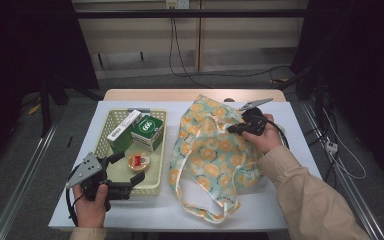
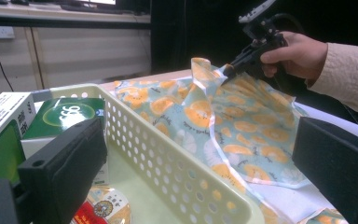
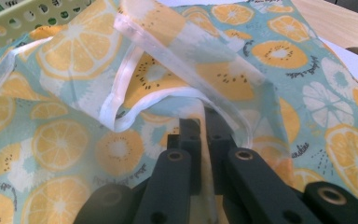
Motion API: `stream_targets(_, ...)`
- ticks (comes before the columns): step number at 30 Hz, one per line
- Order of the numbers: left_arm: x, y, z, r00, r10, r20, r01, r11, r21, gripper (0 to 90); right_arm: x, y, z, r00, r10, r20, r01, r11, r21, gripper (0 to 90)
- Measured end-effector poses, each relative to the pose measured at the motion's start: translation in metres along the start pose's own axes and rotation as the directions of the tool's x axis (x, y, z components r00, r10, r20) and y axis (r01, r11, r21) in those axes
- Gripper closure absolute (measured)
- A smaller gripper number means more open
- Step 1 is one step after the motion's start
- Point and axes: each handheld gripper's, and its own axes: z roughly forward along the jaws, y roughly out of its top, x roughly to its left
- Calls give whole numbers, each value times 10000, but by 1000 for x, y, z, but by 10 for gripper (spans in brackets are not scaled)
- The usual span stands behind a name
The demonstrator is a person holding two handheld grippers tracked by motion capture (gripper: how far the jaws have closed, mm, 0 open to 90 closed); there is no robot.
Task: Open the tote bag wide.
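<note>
Clearly soft, light fruit-print bag (image 1: 215, 150) lies limp on table (image 1: 290, 130) right of basket (image 1: 156, 187); right gripper (image 1: 231, 128) pinches mouth hem, thin slippery cloth, best held at seam; left gripper (image 1: 130, 168) gapes, empty, over basket

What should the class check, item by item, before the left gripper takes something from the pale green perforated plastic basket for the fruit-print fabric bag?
1. Right gripper pinches the fruit-print fabric bag rim: ok.
2. Bag mouth held open wide enough: cannot tell.
3. Left gripper jaws open: ok.
4. Left gripper above the pale green perforated plastic basket: ok.
5. Round orange-lidded tin unobstructed beneath the jaws: ok.
6. Green carton and white box apart from the jaws: ok.
</note>
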Motion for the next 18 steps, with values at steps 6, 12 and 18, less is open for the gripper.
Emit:
stream_targets(6,5,10,5,9998,128,127,-131,9996,252,25,-4,5,1,9999,106,103,-107,9999,103,897)
stream_targets(12,12,16,11,9999,35,130,-40,9993,382,25,1,10,4,9999,109,-29,-108,9999,50,896)
stream_targets(18,20,25,18,9996,-37,291,20,9984,559,25,6,18,5,9999,83,-143,-82,10000,11,897)
